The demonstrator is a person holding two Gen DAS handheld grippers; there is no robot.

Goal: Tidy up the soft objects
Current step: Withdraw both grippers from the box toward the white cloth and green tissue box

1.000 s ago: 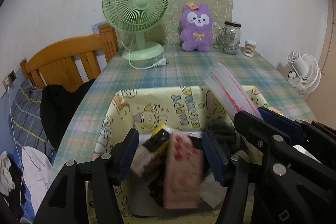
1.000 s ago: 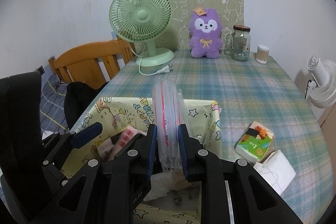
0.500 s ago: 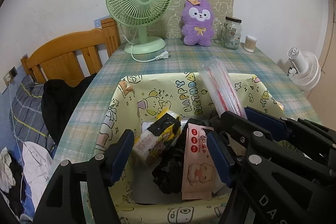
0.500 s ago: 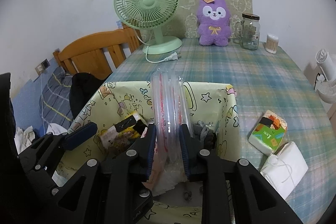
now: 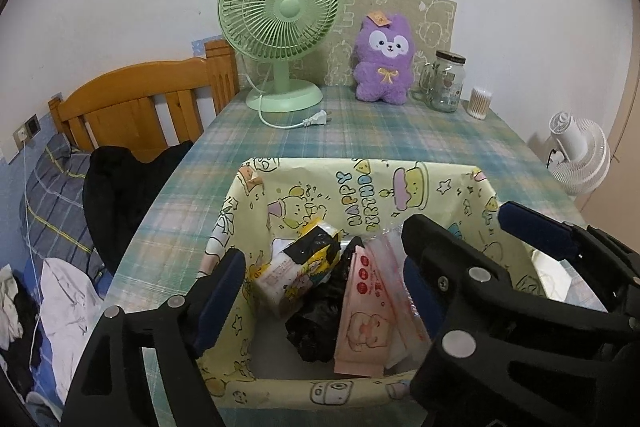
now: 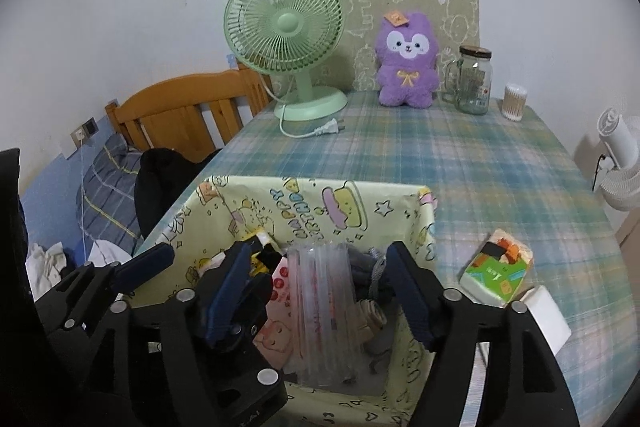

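A yellow cartoon-print storage box stands on the plaid table near me. It holds a pink tissue pack, a yellow-black packet, black cloth and a clear roll of plastic bags. My right gripper is open above the box, with the roll lying loose between its fingers. My left gripper is open and empty over the box. A green tissue pack and a white cloth lie on the table to the right of the box.
A green desk fan, a purple plush, a glass jar and a cotton-swab tub stand at the far edge. A wooden bed frame with clothes is on the left, a white fan on the right.
My right gripper has opened and let the plastic bag roll drop into the box. Both grippers have pulled back and up a little from the box.
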